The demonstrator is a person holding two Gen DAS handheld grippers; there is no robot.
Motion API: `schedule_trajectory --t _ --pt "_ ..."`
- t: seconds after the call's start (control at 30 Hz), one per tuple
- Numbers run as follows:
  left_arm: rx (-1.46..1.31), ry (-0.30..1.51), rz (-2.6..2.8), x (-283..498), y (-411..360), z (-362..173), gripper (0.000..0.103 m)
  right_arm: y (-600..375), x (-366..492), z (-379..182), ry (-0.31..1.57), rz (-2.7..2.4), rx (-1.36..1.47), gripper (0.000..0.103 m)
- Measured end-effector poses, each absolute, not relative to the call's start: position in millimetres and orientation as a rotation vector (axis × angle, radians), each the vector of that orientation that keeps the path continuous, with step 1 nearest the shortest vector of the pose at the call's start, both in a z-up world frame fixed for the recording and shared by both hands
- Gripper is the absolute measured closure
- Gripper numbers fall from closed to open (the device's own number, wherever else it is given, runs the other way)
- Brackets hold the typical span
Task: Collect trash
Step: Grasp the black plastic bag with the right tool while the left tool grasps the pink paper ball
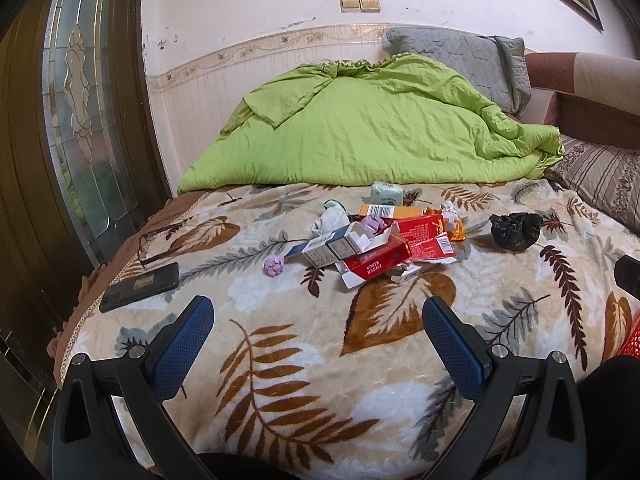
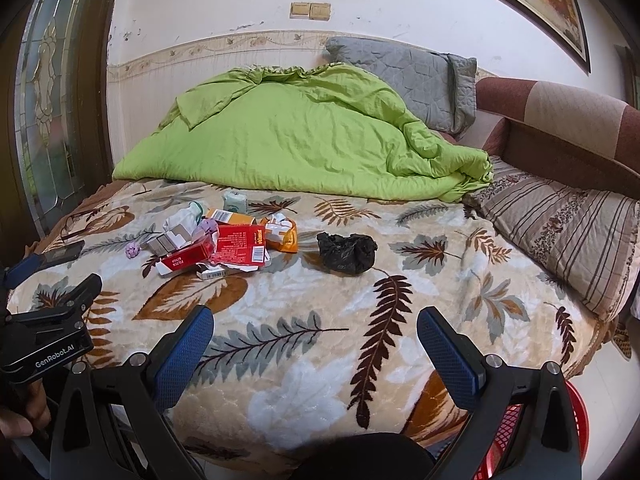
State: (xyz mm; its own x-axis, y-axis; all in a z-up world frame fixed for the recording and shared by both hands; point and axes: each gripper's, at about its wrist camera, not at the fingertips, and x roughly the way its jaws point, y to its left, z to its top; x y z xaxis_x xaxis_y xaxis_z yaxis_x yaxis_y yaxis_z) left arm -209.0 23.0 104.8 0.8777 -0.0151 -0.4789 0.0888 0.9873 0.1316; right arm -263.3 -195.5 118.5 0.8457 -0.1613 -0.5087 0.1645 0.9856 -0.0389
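Red basket [image 2: 520, 432] behind tool, cropped.

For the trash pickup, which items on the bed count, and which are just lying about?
Trash: red cigarette pack, orange box, purple paper ball, black bag; red basket probably the bin.
Lying about: phone, green quilt, grey pillow.

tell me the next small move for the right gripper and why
Probably ease the right gripper forward and down toward the crumpled black bag. Its jaws are open and empty, and the bag lies alone on the leaf blanket, apart from the carton pile, almost straight ahead. The red basket sits low at the right side, so dropping it off afterwards looks short.
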Motion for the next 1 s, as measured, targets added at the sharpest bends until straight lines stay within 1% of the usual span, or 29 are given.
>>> schedule_trajectory --t 0.13,0.23,0.6,0.77,0.83,0.9,0.93,1.0 --pt "0.148 0.543 -0.052 -196.8 26.8 98.9 0.000 -197.7 -255.7 114.5 0.565 -0.165 0.018 0.000" --pt "0.128 0.611 -0.085 -177.3 36.4 96.6 0.000 -199.7 -250.7 109.5 0.591 -0.143 0.029 0.000" --pt "-0.121 0.917 -0.073 -82.1 101.5 69.0 0.000 -220.8 -228.2 93.4 0.687 -0.081 0.148 0.000" --pt "-0.132 0.947 -0.020 -43.2 111.7 60.5 0.001 -226.7 -220.5 90.1 0.698 -0.080 0.170 0.000" --pt "-0.128 0.950 -0.017 -30.6 111.4 59.1 0.008 -229.3 -218.7 88.1 0.704 -0.080 0.177 0.000" --pt "-0.104 0.954 -0.009 -15.7 107.8 56.0 0.029 -232.5 -216.9 85.6 0.709 -0.083 0.180 0.000" --pt "-0.098 0.960 -0.016 -9.1 106.0 54.1 0.032 -234.3 -215.7 84.6 0.712 -0.085 0.182 0.000" --pt "-0.093 0.973 -0.027 3.8 104.7 48.0 0.033 -238.1 -213.4 83.4 0.715 -0.085 0.191 0.000"
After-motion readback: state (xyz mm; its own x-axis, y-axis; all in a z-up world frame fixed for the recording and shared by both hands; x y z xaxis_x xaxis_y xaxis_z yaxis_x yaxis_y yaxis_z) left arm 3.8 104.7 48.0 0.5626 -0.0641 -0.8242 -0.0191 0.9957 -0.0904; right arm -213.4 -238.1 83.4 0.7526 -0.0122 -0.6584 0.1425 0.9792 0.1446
